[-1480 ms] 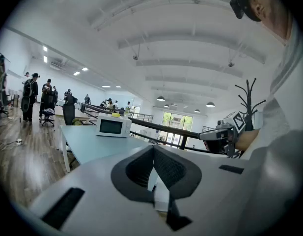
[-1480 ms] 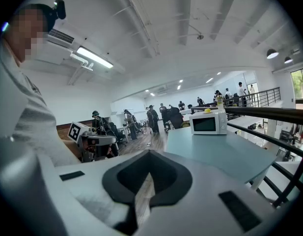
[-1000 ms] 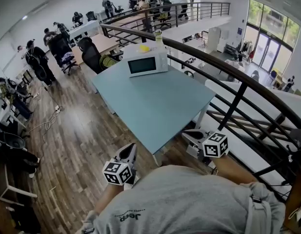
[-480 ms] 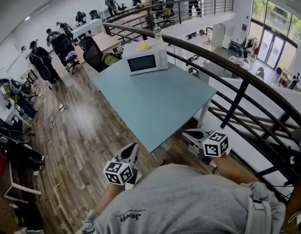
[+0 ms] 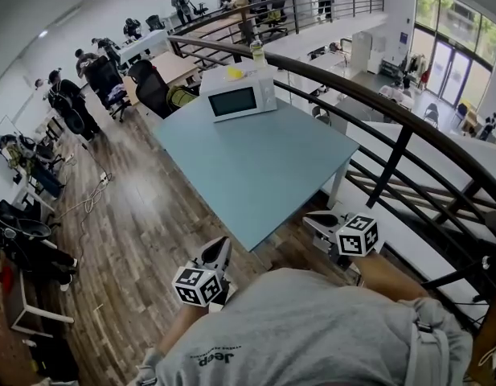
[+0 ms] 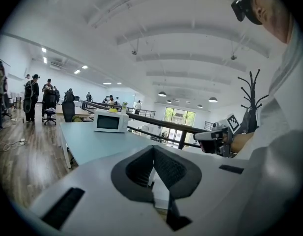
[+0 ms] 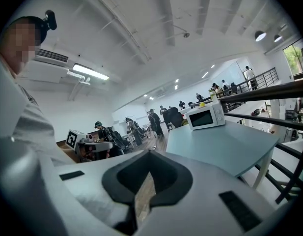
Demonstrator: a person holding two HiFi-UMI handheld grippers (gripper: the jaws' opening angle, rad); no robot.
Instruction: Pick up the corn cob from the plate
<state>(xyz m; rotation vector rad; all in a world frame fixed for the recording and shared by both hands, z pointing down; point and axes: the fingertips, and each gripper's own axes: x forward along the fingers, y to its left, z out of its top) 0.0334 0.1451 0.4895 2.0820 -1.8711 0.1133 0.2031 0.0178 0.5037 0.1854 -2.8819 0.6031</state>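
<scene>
- The corn cob and its plate appear in no view, so neither which way the cob lies from the fingers nor its long axis can be told.
- The desk (image 5: 256, 175) is bare except for a microwave (image 5: 239, 101) at its far end. On top of the microwave lie a small yellow thing (image 5: 234, 73), too small to identify, and a bottle (image 5: 256, 52).
- The left gripper (image 5: 222, 244) hangs just off the desk's near corner, with its fingers (image 6: 175, 172) closed on nothing.
- The right gripper (image 5: 309, 218) is beside the near right edge, with its fingers (image 7: 171, 178) also closed and empty.
- Both grippers point toward the microwave, which is well apart from them, and neither looks clearly nearer. The cob probably has to be found before either hand reaches.
</scene>
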